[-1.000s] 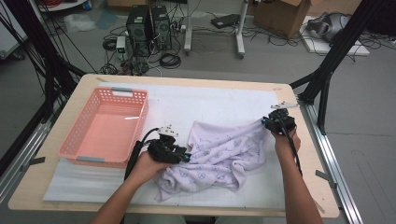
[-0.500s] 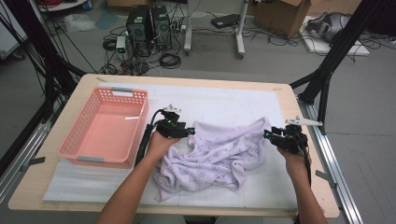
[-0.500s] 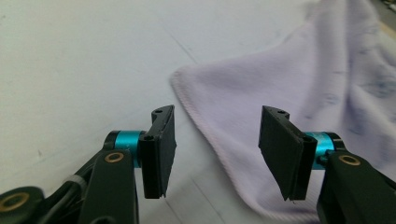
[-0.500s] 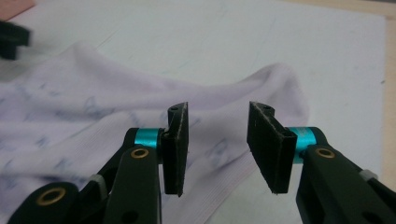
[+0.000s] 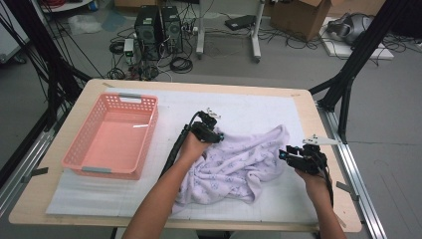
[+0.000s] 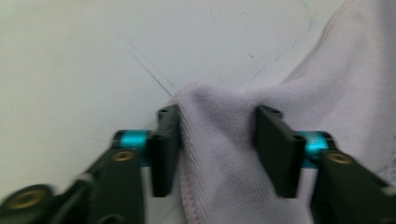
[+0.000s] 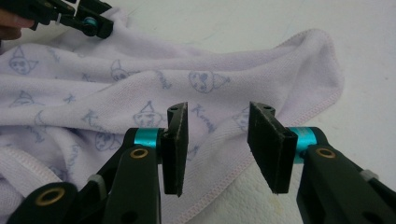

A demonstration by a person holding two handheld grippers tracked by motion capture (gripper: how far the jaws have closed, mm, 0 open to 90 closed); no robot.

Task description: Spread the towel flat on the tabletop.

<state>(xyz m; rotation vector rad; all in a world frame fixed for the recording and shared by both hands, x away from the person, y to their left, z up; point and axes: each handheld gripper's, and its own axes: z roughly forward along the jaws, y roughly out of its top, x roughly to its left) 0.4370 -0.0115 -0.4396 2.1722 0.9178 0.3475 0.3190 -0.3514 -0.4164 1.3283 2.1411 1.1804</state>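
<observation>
I'm closing my left gripper [image 6: 217, 149] around a fold of one lilac printed terry towel [image 5: 239, 167], right gripper [image 7: 217, 149] gaping half-open at its three o'clock hem, one pink plastic basket [image 5: 79, 147] at nine o'clock.

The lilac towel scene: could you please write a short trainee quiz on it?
1. True or false: the pink basket holds the lilac towel.
2. In the left gripper view, what lies between the jaws of the left gripper?
A. a bunched fold of the towel
B. a cable
C. nothing
3. In the right gripper view, do the pads of the right gripper press on the towel's hem?

Key
1. False: the towel lies crumpled on the white mat, beside the basket.
2. A.
3. No: the jaws stand apart over the hem, not yet pressing it.
</observation>
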